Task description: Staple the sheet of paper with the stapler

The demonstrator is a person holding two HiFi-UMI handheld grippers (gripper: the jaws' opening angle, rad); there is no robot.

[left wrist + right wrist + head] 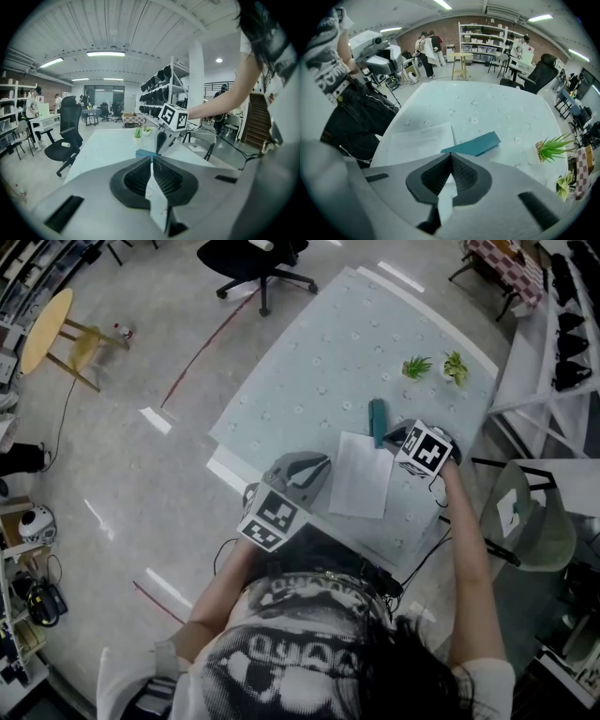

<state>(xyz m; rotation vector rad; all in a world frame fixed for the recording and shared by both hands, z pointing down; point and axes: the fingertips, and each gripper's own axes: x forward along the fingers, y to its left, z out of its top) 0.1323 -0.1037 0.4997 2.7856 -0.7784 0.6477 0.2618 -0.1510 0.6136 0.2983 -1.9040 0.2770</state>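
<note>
Left gripper [151, 164]: ribbed black pads are seen pressed together with nothing between them, at the near table edge. A flat white sheet of paper [361, 476] is laid on the pale speckled table [309, 371]. Right gripper [451, 159]: also closed and empty, held just beside the stapler [377, 421]. The stapler is a slim teal bar at the sheet's far right corner, its long axis running away from the person. Two small spiky plants [417, 367] are noted beyond.

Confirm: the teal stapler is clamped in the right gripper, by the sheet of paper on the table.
Not clamped: the teal stapler lies on the table by the sheet of paper; the right gripper view shows the right gripper shut on nothing.
</note>
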